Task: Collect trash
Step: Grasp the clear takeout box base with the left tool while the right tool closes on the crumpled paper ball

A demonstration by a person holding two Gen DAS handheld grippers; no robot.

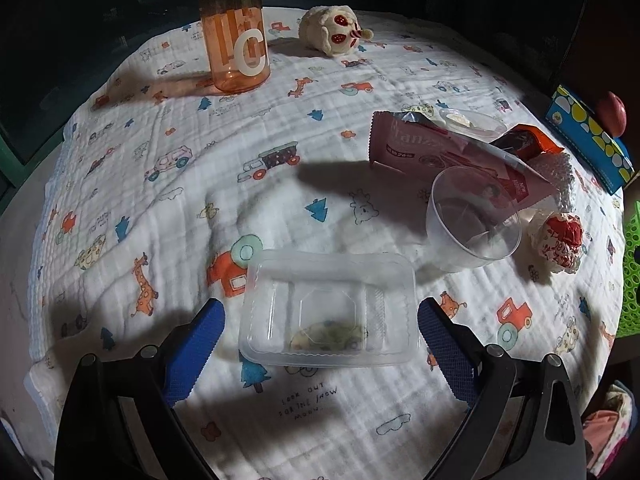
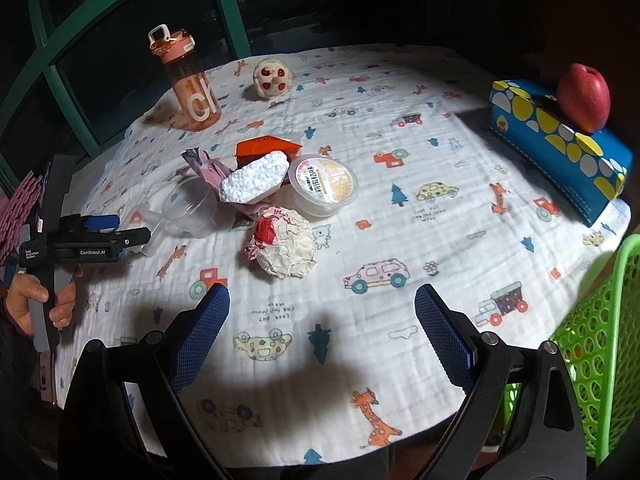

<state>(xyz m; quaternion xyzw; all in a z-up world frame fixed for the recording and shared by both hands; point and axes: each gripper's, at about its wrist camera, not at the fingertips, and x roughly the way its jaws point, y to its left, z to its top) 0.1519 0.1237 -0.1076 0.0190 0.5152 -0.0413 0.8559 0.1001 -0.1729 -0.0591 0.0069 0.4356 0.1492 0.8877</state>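
Left wrist view: left hand-held gripper (image 1: 320,332) gaped wide around clear plastic tray (image 1: 328,308), not gripping; right hand-held gripper (image 2: 322,320) gaped wide, empty, above patterned tabletop (image 2: 400,220)

You are in a home at night. A child's printed cloth (image 2: 360,208) covers the table. On its far side stand a water bottle (image 2: 188,80) and a plush toy (image 2: 274,78); behind them a green-framed window (image 2: 120,40) shows dark. At the cloth's right edge a tissue box (image 2: 560,148) carries an apple (image 2: 585,96).
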